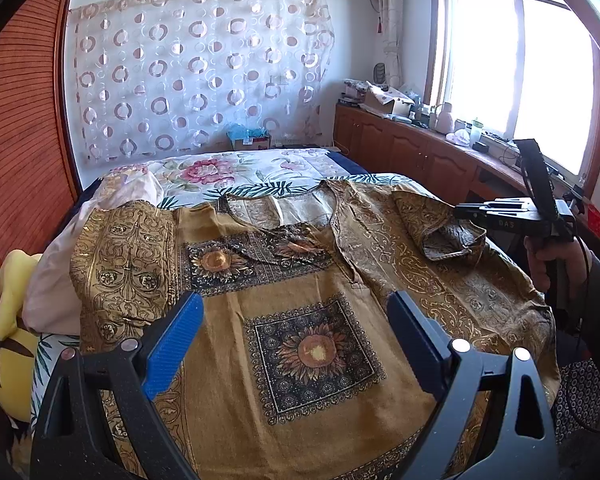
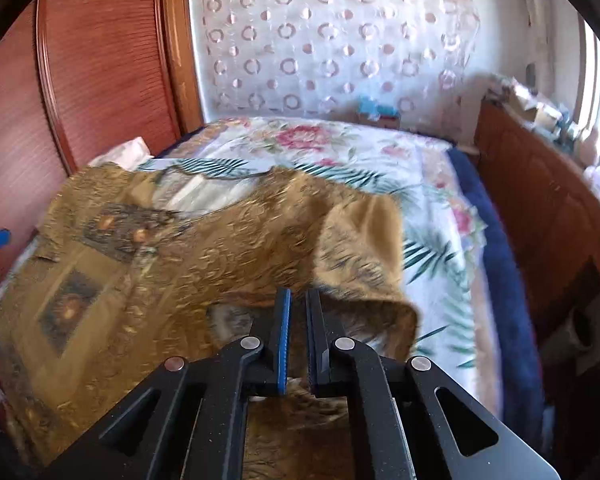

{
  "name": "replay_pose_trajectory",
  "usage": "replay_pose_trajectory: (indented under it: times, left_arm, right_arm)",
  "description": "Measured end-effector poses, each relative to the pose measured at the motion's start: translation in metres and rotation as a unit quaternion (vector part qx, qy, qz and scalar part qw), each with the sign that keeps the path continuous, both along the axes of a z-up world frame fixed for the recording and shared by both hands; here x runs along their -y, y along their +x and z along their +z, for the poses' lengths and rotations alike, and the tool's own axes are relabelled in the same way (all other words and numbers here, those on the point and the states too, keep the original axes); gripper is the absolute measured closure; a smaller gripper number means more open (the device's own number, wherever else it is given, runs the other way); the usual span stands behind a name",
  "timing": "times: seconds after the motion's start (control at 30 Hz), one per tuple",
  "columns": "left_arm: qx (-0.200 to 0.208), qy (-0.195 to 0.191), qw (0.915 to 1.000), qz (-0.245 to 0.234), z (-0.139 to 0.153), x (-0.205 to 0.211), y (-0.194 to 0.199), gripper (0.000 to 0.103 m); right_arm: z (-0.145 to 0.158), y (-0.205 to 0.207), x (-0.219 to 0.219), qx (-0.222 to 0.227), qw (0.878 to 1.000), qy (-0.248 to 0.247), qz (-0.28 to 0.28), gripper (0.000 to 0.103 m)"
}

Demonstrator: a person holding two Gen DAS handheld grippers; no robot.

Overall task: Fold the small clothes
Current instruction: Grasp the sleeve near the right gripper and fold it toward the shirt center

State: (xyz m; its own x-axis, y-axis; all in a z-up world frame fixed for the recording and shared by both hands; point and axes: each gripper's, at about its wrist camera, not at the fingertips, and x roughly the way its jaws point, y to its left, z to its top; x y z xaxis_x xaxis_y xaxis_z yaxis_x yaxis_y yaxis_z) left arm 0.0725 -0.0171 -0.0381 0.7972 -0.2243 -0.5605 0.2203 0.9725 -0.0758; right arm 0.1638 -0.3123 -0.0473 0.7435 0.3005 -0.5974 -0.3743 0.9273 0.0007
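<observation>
a mustard-gold patterned top (image 1: 300, 300) is lying spread face-up on the floral bedspread (image 1: 228, 172), its neckline pointing toward the circle-print curtain (image 1: 196, 68). the top's near hem is running off the bottom of the left wrist view, and its left sleeve (image 1: 124, 264) is lying flat beside a pale pillow (image 1: 60, 280). beyond the top's neckline, the bedspread is lying open toward the curtain. past the top's right side, the bedspread and a dark blue strip (image 2: 500, 248) are lying bare up to the wooden cabinets (image 1: 412, 148).

the left gripper (image 1: 296, 320) is hovering over the top's lower middle, angled downward, its jaws standing wide apart with only the sunflower square (image 1: 312, 352) showing between them; nothing is being held.

the right gripper (image 2: 298, 308) is sitting at the top's right sleeve (image 2: 360, 248), tilted downward, its jaws drawn nearly together. the sleeve cloth is bunching and lifting at the fingertips, appearing pinched between them, though blur is hiding the exact contact. a hand (image 1: 548, 260) is gripping the right gripper's handle, to the right of the top.
</observation>
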Motion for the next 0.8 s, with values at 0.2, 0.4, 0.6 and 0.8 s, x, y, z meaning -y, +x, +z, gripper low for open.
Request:
replay_pose_trajectory:
  times: [0.2,0.4,0.6,0.8]
  left_arm:
    - [-0.005,-0.003,1.0000,-0.002,-0.004,0.003,0.001,0.009]
    - [-0.008,0.001,1.0000,-0.005,-0.006,0.005,0.000,0.009]
    - [-0.006,-0.005,1.0000,0.002,-0.007,0.000,-0.002,0.009]
    - [-0.009,-0.008,0.9999,0.003,-0.008,-0.003,-0.002,0.009]
  right_arm:
    - [0.001,0.006,0.000,0.024,0.999,-0.017,-0.014,0.065]
    - [-0.012,0.028,-0.015,-0.015,0.999,-0.031,-0.005,0.066]
    - [-0.009,0.048,-0.029,-0.050,0.998,-0.026,0.013,0.100]
    - [0.013,0.052,-0.058,-0.051,0.996,0.034,0.063,0.100]
